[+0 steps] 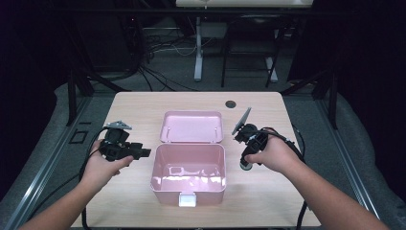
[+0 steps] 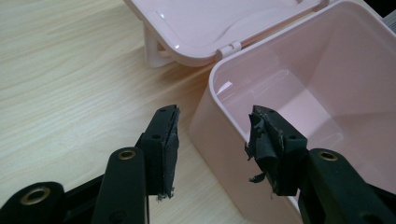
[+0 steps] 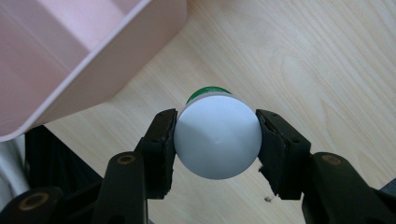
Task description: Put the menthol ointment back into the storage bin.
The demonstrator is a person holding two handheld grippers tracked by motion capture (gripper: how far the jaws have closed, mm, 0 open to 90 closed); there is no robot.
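The pink box (image 1: 187, 172) stood open at the bench's near edge. A white-capped container (image 3: 217, 136) was clamped in the right hand-held gripper (image 3: 215, 140), not yet deposited. The left hand-held gripper (image 2: 212, 140) was held apart, empty.

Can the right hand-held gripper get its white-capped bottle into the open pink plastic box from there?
Probably yes. The right hand-held gripper grips the white-capped bottle just beside the pink plastic box, whose lid lies folded back; nothing stands between.
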